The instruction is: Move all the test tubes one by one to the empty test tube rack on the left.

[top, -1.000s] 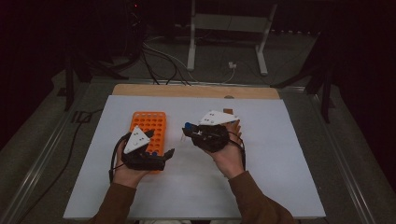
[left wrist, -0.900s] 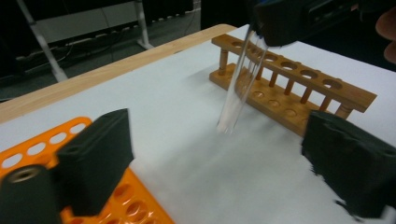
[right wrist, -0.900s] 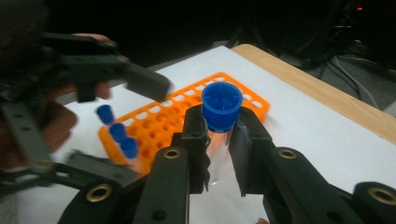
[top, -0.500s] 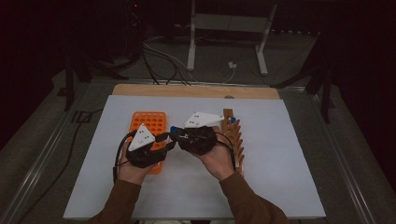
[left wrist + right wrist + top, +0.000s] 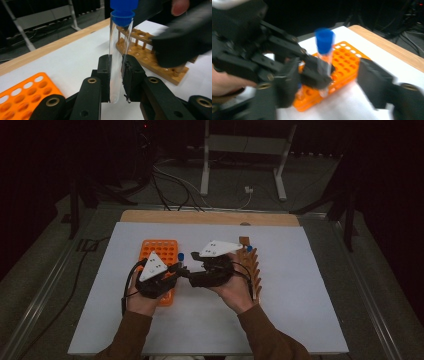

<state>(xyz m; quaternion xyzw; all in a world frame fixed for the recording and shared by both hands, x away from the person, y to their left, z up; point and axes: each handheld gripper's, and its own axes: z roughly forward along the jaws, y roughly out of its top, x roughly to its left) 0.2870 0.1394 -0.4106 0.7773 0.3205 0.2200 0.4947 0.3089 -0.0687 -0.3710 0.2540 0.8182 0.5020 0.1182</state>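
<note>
Clear blue-capped tube (image 5: 117,57) clamped in left claw (image 5: 117,77), right claw (image 5: 332,82) parted.

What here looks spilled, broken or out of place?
Nothing stands out. The left gripper holds a blue-capped test tube upright and intact; the orange rack and wooden rack sit flat on the white mat, with no spills.
</note>
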